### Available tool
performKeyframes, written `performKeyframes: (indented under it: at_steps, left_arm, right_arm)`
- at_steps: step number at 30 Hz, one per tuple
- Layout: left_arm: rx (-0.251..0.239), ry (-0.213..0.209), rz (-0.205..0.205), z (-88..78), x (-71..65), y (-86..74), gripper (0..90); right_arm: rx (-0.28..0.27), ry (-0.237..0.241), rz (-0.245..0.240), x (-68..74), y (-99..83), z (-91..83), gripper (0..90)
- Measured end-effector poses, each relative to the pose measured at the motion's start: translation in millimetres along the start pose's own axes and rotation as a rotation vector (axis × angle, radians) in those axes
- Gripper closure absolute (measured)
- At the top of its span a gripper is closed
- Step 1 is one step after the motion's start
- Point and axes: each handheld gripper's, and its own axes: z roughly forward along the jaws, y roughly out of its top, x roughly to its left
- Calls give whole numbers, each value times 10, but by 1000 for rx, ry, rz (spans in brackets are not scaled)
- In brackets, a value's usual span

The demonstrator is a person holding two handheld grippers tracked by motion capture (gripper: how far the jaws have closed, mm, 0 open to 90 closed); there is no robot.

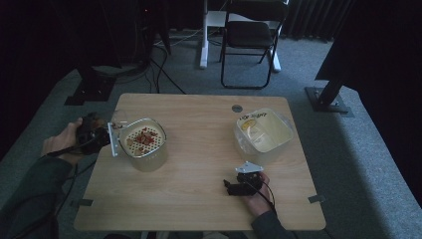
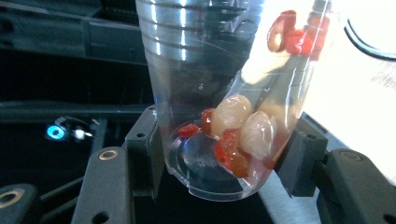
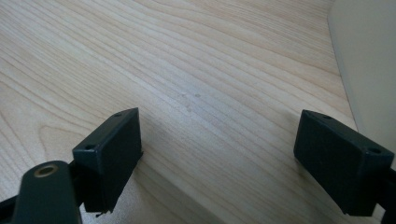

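The left gripper point(image 2: 224, 154) is clamped on a clear plastic cup point(image 2: 224, 93), its jaws pressing either side of the cup's base. In the left gripper view, a few pale round pieces and red bits point(image 2: 233, 135) cling near the bottom; they look like fruit, though I can't be sure.

From above, that gripper sits at the left edge of the worktop point(image 1: 199, 199), just beside a round perforated strainer point(image 1: 143, 138) already dotted with red. The cup's long axis seems to lie tipped toward the strainer, mouth over its rim.

The right gripper point(image 1: 238, 185) rests near the front, jaws spread and empty, nearer to the plastic container point(image 1: 283, 130).
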Motion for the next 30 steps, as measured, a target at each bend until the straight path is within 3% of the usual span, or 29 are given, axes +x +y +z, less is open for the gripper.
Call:
performKeyframes:
  at_steps: [10, 11, 13, 16, 27, 30]
  left_arm:
    - [-29, 37, 145, -71, 20, 162, 432]
    - [-29, 37, 145, -71, 20, 162, 432]
    - [-18, 48, 198, -68, 15, 176, 433]
    - [-11, 51, 228, -77, 25, 188, 433]
    - [-1, 48, 226, -38, 12, 174, 435]
    - [-10, 50, 210, -43, 7, 175, 435]
  right_arm:
    - [-1, 1, 0, 1, 0, -1, 151]
    - [-2, 1, -1, 0, 0, 0, 151]
    - [-3, 0, -3, -1, 0, 0, 151]
    - [-2, 2, -3, 1, 0, 0, 151]
    - [-2, 4, -4, 2, 0, 0, 151]
    - [-2, 4, -4, 2, 1, 1, 151]
